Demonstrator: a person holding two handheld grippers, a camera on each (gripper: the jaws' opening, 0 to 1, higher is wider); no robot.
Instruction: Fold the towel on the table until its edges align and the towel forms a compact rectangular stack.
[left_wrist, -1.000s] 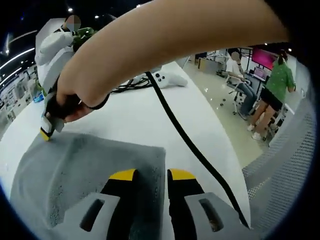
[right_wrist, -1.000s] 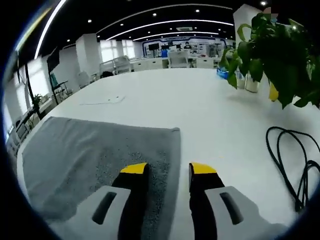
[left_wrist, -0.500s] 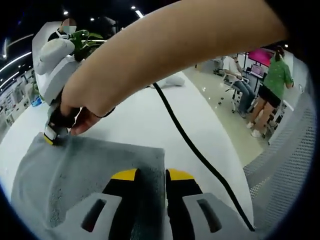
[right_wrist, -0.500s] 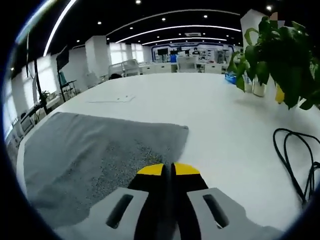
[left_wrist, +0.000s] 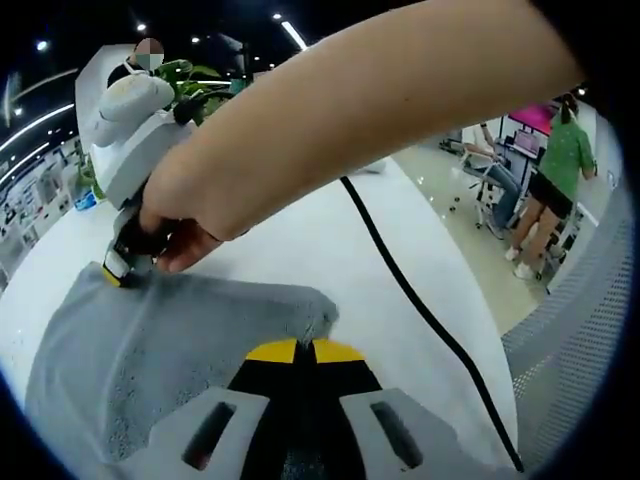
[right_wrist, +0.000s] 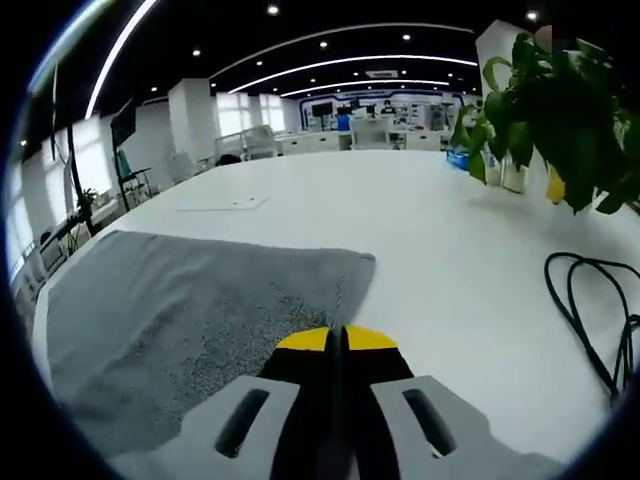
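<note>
Left gripper view had the grey towel (left_wrist: 150, 360) spread flat on the white table (left_wrist: 340, 260), reaching away to the left and ahead of the left gripper (left_wrist: 304, 352), whose yellow-tipped jaws were pinched together on the near right corner, the cloth puckered just beyond the tips. Further along the same edge, the right gripper (left_wrist: 118, 272) pressed down on the far corner, the person's hand (left_wrist: 175, 235) wrapped round its body and the forearm crossing overhead. A black cable (left_wrist: 420, 310) trailed off to the right, clear of the cloth.

Right gripper view showed the matching picture: the right gripper (right_wrist: 335, 340) closed tight with towel (right_wrist: 180, 320) fabric caught between the tips, the cloth stretching off to the left, bare table (right_wrist: 430, 230) ahead, a potted plant (right_wrist: 560, 110) and coiled cable (right_wrist: 595, 320) well apart on the right.

So both tools sat on one edge, a corner each, with the rest of the towel lying to one side. My read: the fold would carry that edge across the cloth toward the opposite edge.
</note>
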